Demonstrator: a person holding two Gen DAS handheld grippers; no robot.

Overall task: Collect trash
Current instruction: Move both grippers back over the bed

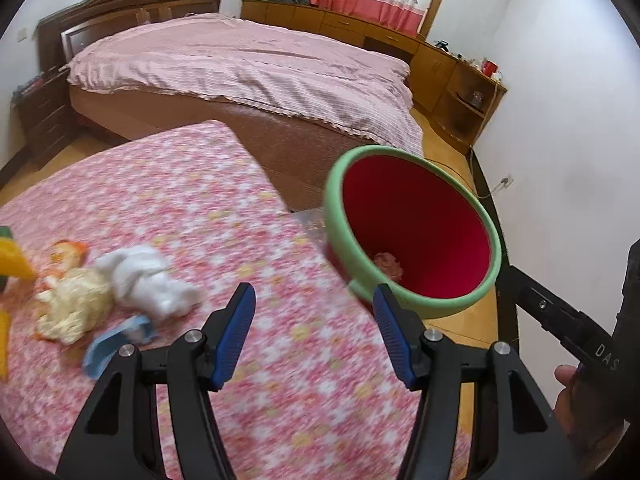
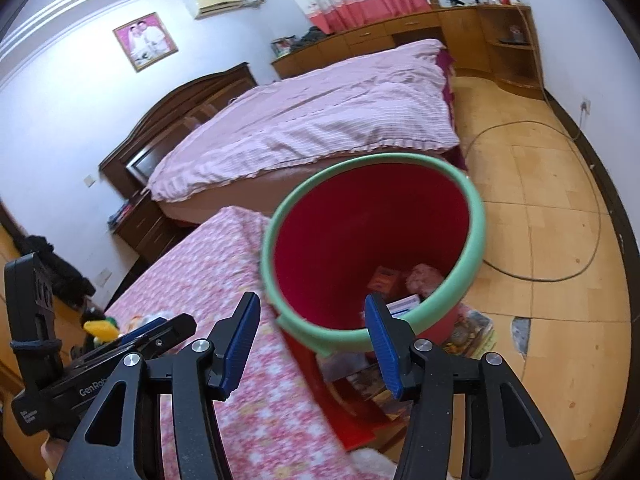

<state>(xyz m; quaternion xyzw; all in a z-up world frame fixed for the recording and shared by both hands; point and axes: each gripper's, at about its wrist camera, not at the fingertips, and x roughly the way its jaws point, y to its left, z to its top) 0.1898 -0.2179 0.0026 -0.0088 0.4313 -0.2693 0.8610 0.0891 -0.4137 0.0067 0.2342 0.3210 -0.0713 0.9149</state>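
The left gripper is wide and holds nothing above the flowered tabletop; the right gripper is also wide and holds nothing, near the red bin. White tissue lies left among scraps. The soft tissue may slip out, or the bin's rim gets knocked.

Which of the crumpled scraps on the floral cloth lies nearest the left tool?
The white crumpled tissue. It lies closer to the left tool than the yellowish wad beside it, which sits further out to the left.
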